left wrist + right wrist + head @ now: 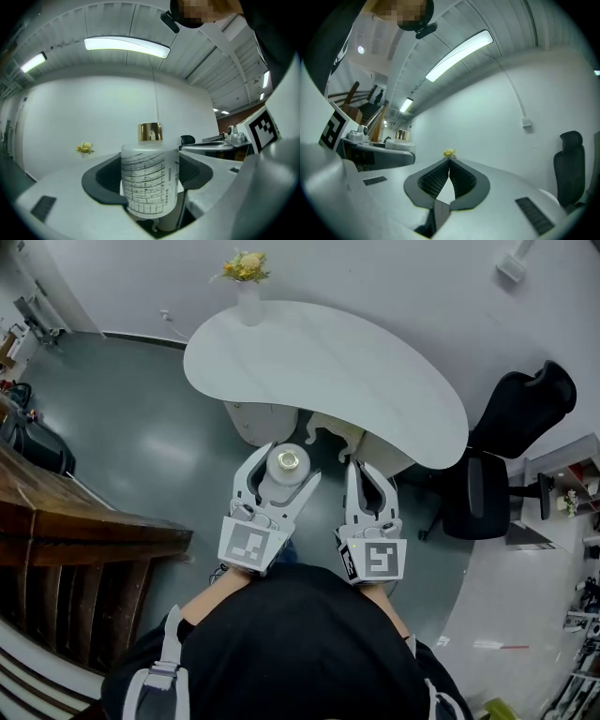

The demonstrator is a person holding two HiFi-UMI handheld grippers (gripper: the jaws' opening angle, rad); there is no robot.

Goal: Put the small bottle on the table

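Small bottle (149, 180) upright, cap up, clamped in left hand-held gripper (277, 486)

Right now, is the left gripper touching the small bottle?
Touching. The left gripper view shows the left gripper with its fingers closed against both sides of the small bottle, with no gap at either pad.

The left claw (284, 470) is held out in front of the body. Its two jaws press on the sides of the small bottle (149, 180), which stands upright. The right claw (366, 471) is just beside it, jaws closed tip to tip, holding nothing.
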